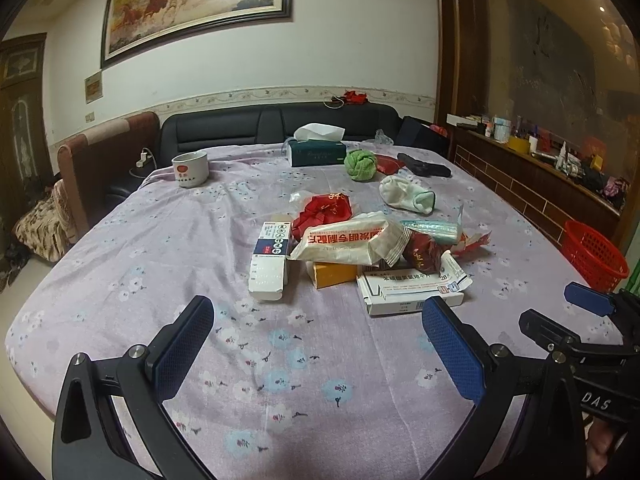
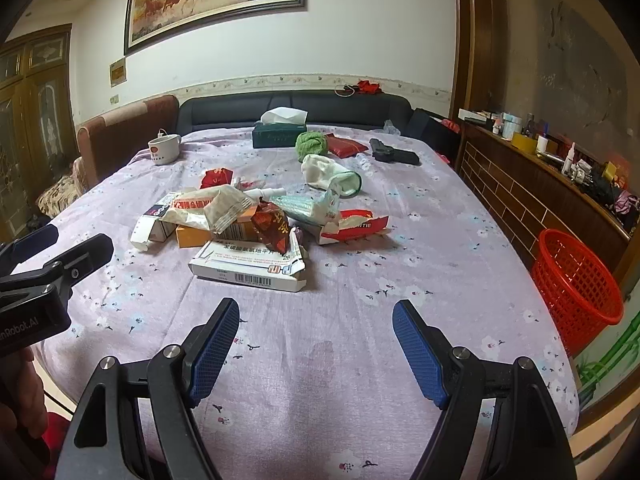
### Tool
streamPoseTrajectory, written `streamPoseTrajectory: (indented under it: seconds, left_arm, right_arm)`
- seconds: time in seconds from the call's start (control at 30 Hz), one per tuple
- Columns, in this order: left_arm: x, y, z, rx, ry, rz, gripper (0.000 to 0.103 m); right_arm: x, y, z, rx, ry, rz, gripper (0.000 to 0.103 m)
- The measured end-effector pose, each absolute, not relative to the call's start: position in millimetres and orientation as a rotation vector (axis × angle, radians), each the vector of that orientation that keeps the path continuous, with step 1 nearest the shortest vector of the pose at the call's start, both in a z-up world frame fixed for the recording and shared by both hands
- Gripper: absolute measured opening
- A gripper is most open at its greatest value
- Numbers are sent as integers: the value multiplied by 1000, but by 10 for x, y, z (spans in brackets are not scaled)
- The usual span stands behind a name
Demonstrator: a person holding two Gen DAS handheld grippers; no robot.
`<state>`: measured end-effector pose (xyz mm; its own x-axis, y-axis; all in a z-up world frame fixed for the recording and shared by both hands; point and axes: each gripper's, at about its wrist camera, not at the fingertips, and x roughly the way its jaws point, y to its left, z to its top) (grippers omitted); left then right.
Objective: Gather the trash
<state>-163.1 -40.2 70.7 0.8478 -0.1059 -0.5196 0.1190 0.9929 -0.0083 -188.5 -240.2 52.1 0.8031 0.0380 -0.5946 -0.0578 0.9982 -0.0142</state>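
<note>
A heap of trash lies mid-table: a white medicine box (image 1: 408, 290) (image 2: 248, 266), an upright white carton (image 1: 270, 260), a cream wrapper (image 1: 348, 242) (image 2: 212, 208), an orange box (image 1: 334, 274) (image 2: 194, 236), red wrappers (image 1: 326, 210) (image 2: 272, 226) and a torn red-white packet (image 2: 354, 224). A red mesh basket (image 1: 594, 256) (image 2: 576, 284) stands off the table's right edge. My left gripper (image 1: 318, 328) is open and empty, just short of the heap. My right gripper (image 2: 316, 328) is open and empty, in front of the white medicine box.
The table has a lilac flowered cloth (image 1: 280, 360) (image 2: 340, 352). Further back are a white mug (image 1: 190, 168), a green tissue box (image 1: 318, 152), a green cloth ball (image 1: 360, 164), a white sock (image 1: 406, 194) and a black object (image 2: 394, 154). A cluttered wooden counter (image 2: 540, 184) runs along the right.
</note>
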Motion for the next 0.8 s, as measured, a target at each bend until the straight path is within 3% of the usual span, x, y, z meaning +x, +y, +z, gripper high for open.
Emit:
streamPoseTrajectory:
  seconds: [0.2, 0.37, 0.8]
  left_arm:
    - [-1334, -414, 780, 51, 579, -186, 103]
    - [-929, -567, 762, 130, 633, -245, 103]
    - [-71, -990, 429, 380, 747, -333, 102]
  right_arm:
    - [-1714, -2573, 499, 47, 685, 99, 80]
    - [-1534, -2674, 548, 96, 723, 161, 60]
    - [-1370, -2919, 573, 121, 734, 141, 60]
